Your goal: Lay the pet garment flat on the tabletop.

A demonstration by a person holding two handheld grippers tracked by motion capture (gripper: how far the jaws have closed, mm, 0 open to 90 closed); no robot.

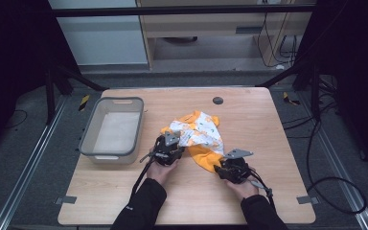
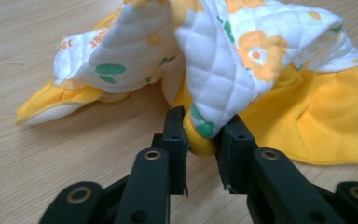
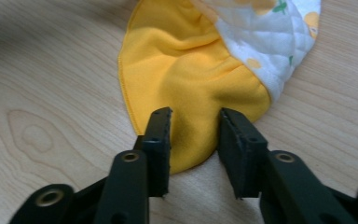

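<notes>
The table (image 1: 182,191) is lit evenly from above in the high view, while its surroundings are left nearly black. Soft shadows are cast under the quilted cloth (image 2: 223,51) in the gripper views. Nearby jaws are rendered slightly soft, and the wood at the upper left of the right gripper view is blurred.

A: High view sits above the person's edge of the desk (image 1: 124,201), facing forward and down, far enough back to take in the whole top and the floor beyond.

B: And the left gripper view?

A: Down low, right at desk level, looking along its own fingers (image 2: 175,135) at the garment (image 2: 223,60), very close.

B: Right gripper view?

A: Same closeness, tilted more steeply down over its fingers (image 3: 158,140) onto the yellow hem.

B: Shared ground?

A: All three catch that garment and the wood around it.
</notes>
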